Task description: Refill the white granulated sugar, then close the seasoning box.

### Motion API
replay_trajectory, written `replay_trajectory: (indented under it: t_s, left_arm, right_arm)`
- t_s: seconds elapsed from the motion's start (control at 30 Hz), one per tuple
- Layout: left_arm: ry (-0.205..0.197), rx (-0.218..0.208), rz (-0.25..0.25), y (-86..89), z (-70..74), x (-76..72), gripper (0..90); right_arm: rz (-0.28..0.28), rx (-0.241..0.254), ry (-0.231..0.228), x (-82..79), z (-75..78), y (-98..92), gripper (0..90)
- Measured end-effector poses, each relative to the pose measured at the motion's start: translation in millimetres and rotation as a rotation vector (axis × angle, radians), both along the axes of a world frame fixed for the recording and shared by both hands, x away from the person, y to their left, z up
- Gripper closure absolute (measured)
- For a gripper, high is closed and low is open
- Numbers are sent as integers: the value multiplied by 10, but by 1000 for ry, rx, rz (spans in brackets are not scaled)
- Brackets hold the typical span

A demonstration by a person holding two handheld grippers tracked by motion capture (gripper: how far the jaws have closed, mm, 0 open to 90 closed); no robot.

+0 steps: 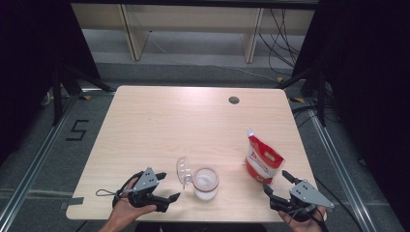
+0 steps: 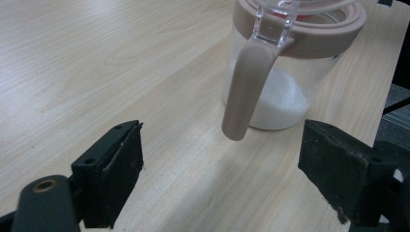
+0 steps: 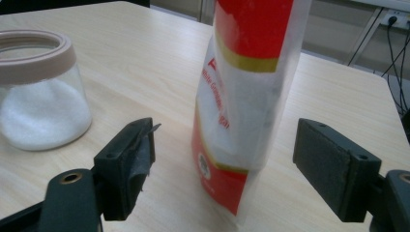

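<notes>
My left gripper (image 1: 167,186) sat at the near left of the surface (image 1: 159,121), held in my left hand (image 1: 126,209). Its fingers (image 2: 113,176) were released and spread wide, with only bare wood between them. In the left gripper view they pointed at the glass jar (image 1: 206,182), which stood just beyond them without touching either one.

The jar stood upright near the front edge, a little right of my left gripper. It had a tan rim, and white granules (image 2: 280,104) lay in its lower part. Its clear lid (image 1: 183,170) was swung open and stood tilted on the jar's left side. A tan latch (image 2: 246,87) hung down from the hinge in front of the glass.

Further right, well apart from the jar, stood the red and white pouch (image 1: 262,161), upright and leaning slightly, its top corner open.

My right gripper (image 1: 276,184) was at the near right, in my right hand (image 1: 302,220). Its fingers (image 3: 128,164) were released, standing wide on either side of the pouch's lower part. In the right gripper view I saw gaps between both pads and the pouch, so I was not gripping it. The pouch stood on the surface by itself.
</notes>
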State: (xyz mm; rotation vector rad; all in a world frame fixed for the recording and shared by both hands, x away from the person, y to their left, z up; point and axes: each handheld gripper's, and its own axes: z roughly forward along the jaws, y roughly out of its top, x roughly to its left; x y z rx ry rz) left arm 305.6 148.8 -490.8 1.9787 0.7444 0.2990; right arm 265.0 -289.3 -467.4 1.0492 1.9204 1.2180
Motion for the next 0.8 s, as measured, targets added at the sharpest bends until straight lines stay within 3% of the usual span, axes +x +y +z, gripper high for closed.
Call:
replay_trajectory:
  t_s: [0.13,0.17,0.2,0.23,0.37,0.4,0.5,0.6,0.63,0.73,0.77,0.8]
  left_arm:
    - [2,3,1,3,7,-4,156]
    - [-18,38,-13,24,13,17,156]
    - [-18,38,-13,24,13,17,156]
    - [1,12,6,8,7,-2,156]
    - [4,18,25,12,9,1,163]
    - [-3,39,23,25,14,6,166]
    - [0,18,25,39,28,-10,261]
    - [-6,-2,31,45,37,-25,404]
    - [-29,-3,25,55,47,-42,456]
    - [-36,-12,24,62,53,-63,592]
    - [-42,-15,36,69,67,-75,592]
    - [-48,-32,33,69,70,-70,681]
  right_arm:
    - [-2,-33,-6,-35,0,-13,235]
    - [-16,1,41,-78,-11,4,231]
    - [-16,1,41,-78,-11,4,231]
    - [-5,-19,29,-66,-23,-15,222]
    - [-6,-23,35,-69,-26,-17,223]
    - [5,-27,40,-69,-22,-20,224]
    - [-10,-34,44,-73,-27,-9,228]
    - [3,-52,20,-55,-26,-17,231]
    - [3,-35,50,-70,-28,3,233]
    - [3,-48,44,-69,-22,3,235]
    - [11,-54,34,-63,-21,4,238]
    - [10,-54,31,-64,-23,14,238]
